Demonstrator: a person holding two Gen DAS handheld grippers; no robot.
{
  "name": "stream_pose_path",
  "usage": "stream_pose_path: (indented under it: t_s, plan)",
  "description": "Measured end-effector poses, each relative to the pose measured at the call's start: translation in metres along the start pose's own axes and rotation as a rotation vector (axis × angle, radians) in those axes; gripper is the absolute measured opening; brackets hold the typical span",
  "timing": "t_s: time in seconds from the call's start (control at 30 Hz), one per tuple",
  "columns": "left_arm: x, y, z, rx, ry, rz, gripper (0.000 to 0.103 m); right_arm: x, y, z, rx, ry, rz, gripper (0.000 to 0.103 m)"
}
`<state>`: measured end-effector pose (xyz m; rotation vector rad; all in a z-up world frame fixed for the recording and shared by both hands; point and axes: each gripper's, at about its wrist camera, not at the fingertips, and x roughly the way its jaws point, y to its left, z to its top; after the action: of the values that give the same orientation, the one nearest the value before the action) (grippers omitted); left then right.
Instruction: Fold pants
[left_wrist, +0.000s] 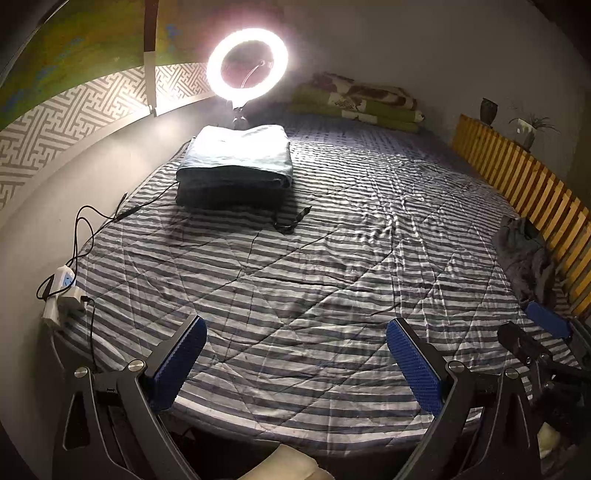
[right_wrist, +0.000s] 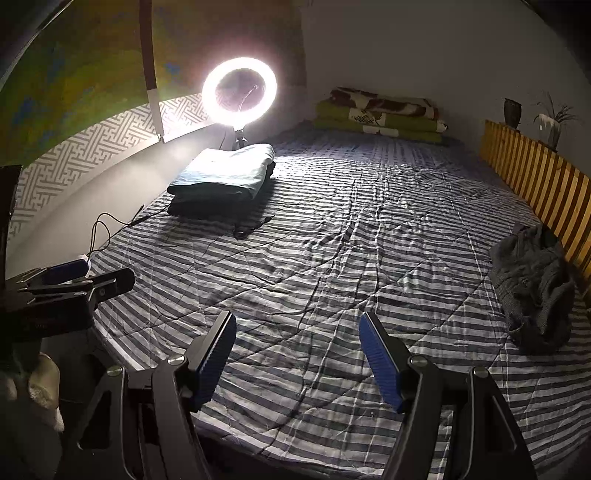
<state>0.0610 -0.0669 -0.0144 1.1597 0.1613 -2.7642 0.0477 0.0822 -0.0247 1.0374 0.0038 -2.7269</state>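
A crumpled dark grey pair of pants (left_wrist: 524, 258) (right_wrist: 532, 284) lies at the right edge of the striped bed, beside the wooden slat rail. A stack of folded blue pants (left_wrist: 236, 162) (right_wrist: 225, 177) sits at the far left under the ring light. My left gripper (left_wrist: 295, 354) hovers open over the near edge of the bed, nothing between its blue pads. My right gripper (right_wrist: 297, 347) is open too and holds nothing; the crumpled pants lie to its right. Each gripper shows in the other's view: the right gripper (left_wrist: 532, 332), the left gripper (right_wrist: 92, 277).
A lit ring light (left_wrist: 247, 66) (right_wrist: 239, 90) stands at the far left of the striped quilt (left_wrist: 332, 240). Black cables (left_wrist: 280, 221) trail across the bed to a power strip (left_wrist: 62, 291). Folded green blankets (left_wrist: 354, 103) lie at the head. A wooden rail (left_wrist: 524, 177) lines the right side.
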Motion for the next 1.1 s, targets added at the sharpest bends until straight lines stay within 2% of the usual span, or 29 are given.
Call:
stream_pose_path:
  t_s: [0.33,1.1]
  plan:
    - [0.004,-0.008,0.000,0.019,0.011,-0.019,0.100,-0.002,-0.014,-0.001,0.032,0.001,-0.020,0.065]
    - [0.018,-0.001,0.000,-0.011,0.025,0.004,0.100,0.014,-0.005,-0.001,0.033,0.026,-0.008,0.065]
